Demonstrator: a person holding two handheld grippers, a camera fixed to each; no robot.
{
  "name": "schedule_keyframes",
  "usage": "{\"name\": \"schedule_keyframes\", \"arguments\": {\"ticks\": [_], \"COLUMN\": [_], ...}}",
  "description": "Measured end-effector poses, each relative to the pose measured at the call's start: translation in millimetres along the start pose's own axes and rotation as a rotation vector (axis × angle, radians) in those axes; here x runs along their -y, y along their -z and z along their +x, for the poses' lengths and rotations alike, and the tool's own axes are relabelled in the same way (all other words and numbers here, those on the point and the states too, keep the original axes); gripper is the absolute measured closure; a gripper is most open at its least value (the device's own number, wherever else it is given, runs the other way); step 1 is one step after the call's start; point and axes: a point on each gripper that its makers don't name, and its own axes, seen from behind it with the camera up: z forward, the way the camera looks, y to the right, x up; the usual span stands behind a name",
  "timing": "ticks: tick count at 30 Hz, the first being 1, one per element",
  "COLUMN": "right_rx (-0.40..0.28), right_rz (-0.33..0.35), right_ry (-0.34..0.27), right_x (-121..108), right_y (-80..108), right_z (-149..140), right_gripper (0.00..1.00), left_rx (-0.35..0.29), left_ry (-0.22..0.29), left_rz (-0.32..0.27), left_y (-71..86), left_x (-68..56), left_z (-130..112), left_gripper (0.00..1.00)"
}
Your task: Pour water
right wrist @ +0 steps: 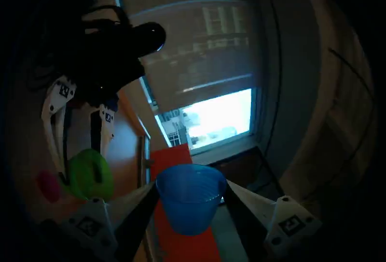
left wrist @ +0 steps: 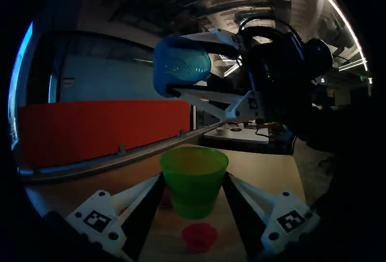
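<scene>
Blue cup point(left wrist: 181, 66) is upper centre in left gripper view, tipped on its side, clamped betw. right gripper point(right wrist: 190, 187) fingers. Green cup point(left wrist: 194, 180) sits below it, bottom centre, upright, gripped by left gripper point(left wrist: 194, 179). I'd line the mouth up over the green rim.

The green cup point(left wrist: 194, 180) and the blue cup point(right wrist: 190, 204) look smooth translucent plastic; the table point(left wrist: 260, 165), matt wood.
</scene>
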Motion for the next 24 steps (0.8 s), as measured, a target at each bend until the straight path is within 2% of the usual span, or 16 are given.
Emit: {"name": "schedule_keyframes", "arguments": {"ticks": [7, 12, 17, 24], "right_rx": [0.010, 0.004, -0.031, -0.037], "right_rz": [0.002, 0.009, 0.017, 0.036], "right_ry": [-0.221, -0.432, -0.643, -0.886], "right_x": [9.7, 13.3, 12.6, 14.4], "right_y": [5.0, 8.3, 12.6, 15.6], "right_z": [-2.7, 2.2, 11.7, 12.9], "right_gripper": [0.10, 0.10, 0.10, 0.10], "left_rx": [0.006, 0.006, 0.006, 0.007], "left_ry": [-0.005, -0.006, -0.008, -0.014], "left_rz": [0.003, 0.004, 0.007, 0.010], "left_y": [-1.2, -1.3, -1.9, -1.1], "left_x": [-0.4, -0.5, -0.4, -0.9], "left_z": [-0.7, -1.1, 0.4, 3.4], "left_gripper": [0.18, 0.18, 0.18, 0.18]}}
